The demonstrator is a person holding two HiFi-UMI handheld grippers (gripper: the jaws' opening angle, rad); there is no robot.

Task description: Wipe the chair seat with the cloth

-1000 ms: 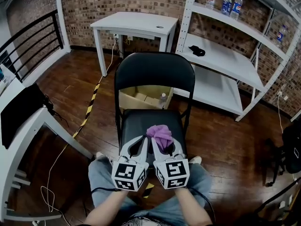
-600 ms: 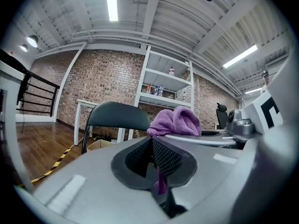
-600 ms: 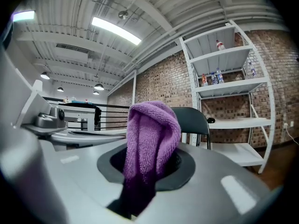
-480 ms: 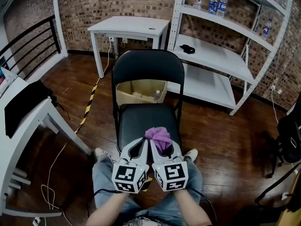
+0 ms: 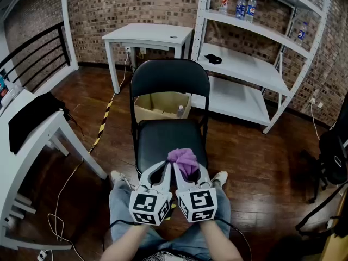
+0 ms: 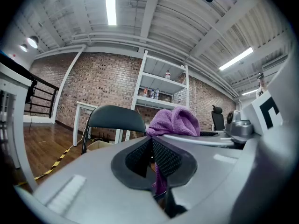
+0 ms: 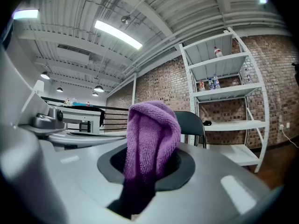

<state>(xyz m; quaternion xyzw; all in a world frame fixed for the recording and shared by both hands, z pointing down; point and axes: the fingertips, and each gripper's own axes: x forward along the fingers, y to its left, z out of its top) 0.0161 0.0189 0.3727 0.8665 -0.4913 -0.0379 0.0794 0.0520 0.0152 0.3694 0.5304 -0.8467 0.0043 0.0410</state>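
A black folding chair stands in front of me, its seat bare and its backrest upright. A crumpled purple cloth hangs over the seat's front edge, with my right gripper shut on it. In the right gripper view the cloth bulges up out of the shut right gripper. My left gripper is shut on nothing, close beside the right one. In the left gripper view the left gripper has its pads pressed together, with the cloth just beyond to the right.
A cardboard box with a bottle sits on the floor behind the chair. A white table and white shelving stand further back. A white desk is at the left and a black bag at the right. Below the grippers are the person's knees.
The head view has drawn back a little, so the chair looks smaller. Both grippers stay side by side, now nearer the seat's front edge, the cloth still in the right one.
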